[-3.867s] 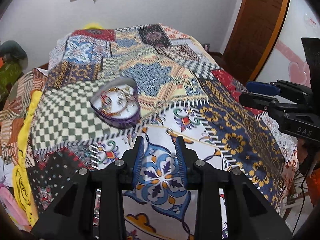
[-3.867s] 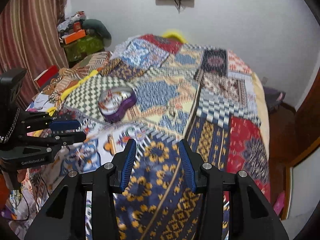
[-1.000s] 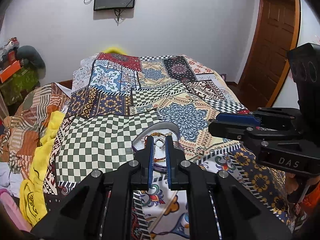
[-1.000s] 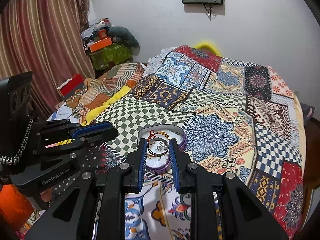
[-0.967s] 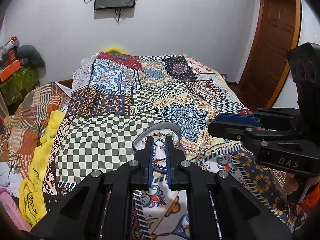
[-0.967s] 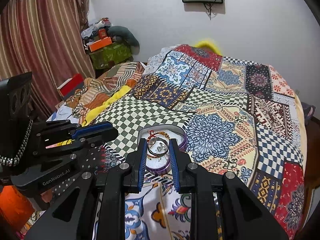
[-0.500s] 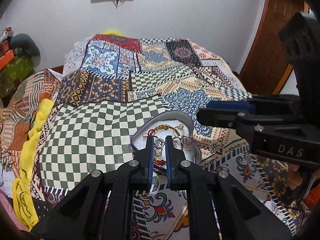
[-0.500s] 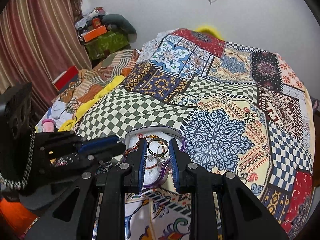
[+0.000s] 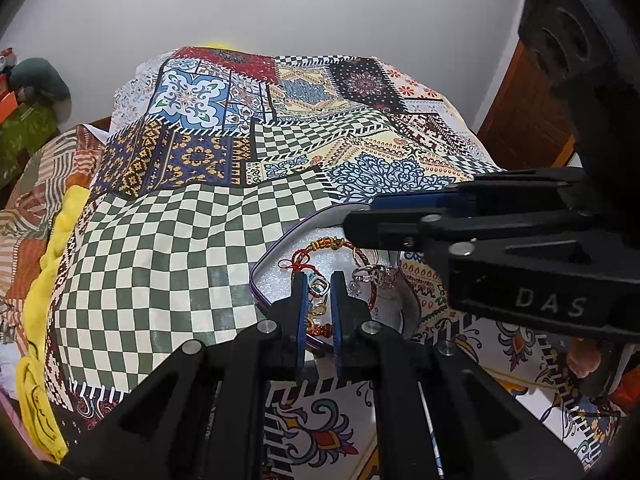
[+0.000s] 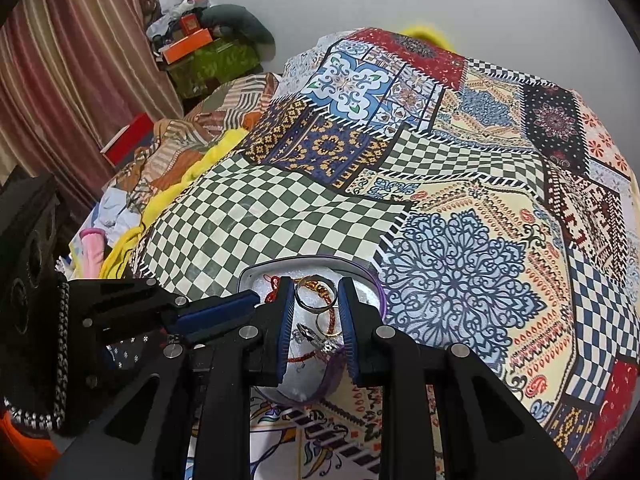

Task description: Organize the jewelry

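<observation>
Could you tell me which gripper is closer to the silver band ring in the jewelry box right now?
Right. The right gripper frames the silver band ring between its fingertips, just above it. The left gripper hovers farther over, nearer the blue-stone ring in the jewelry box.

We look steeply down along each gripper, close over the bed (image 9: 168, 248). Both views share the tray (image 9: 276, 276) (image 10: 360, 300).

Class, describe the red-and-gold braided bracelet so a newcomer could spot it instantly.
Find the patchwork bedspread, then the purple-rimmed tray on it. The red-and-gold braided bracelet lies at its far side: woven cord, unlike the small metal rings beside it.
</observation>
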`<control>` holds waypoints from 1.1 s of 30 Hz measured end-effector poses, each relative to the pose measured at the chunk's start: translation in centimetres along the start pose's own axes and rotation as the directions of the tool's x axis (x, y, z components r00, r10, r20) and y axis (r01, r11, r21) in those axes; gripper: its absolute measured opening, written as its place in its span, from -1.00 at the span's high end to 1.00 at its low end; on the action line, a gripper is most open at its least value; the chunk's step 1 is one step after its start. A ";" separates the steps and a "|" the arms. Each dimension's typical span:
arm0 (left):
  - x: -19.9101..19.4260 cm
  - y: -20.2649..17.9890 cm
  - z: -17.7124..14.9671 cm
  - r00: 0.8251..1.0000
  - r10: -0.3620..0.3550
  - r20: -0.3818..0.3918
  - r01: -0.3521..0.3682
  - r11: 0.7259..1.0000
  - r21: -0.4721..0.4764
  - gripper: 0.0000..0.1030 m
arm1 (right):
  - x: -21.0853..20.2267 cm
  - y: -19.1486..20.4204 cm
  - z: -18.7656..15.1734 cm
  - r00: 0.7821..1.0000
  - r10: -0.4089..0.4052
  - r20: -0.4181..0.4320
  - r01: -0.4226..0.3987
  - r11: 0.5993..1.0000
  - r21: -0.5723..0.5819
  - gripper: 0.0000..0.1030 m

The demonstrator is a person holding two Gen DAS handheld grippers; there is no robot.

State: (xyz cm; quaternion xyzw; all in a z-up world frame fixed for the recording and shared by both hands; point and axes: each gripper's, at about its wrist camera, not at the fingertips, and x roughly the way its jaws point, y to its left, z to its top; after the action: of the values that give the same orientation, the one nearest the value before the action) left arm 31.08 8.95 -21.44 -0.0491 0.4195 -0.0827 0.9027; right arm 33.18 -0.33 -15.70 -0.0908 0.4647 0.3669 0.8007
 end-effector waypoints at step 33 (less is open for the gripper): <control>-7.6 -0.8 0.3 0.995 0.059 0.082 -0.058 0.998 -0.017 0.68 | -9.0 2.6 -1.6 0.986 -0.079 0.146 0.083 0.996 -0.021 0.44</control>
State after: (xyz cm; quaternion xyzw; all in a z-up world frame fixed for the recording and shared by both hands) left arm 26.42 9.58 -15.42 -0.0467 0.3835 -0.0511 0.9209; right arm 27.66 -3.76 -8.76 -0.0934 0.3964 0.3459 0.8453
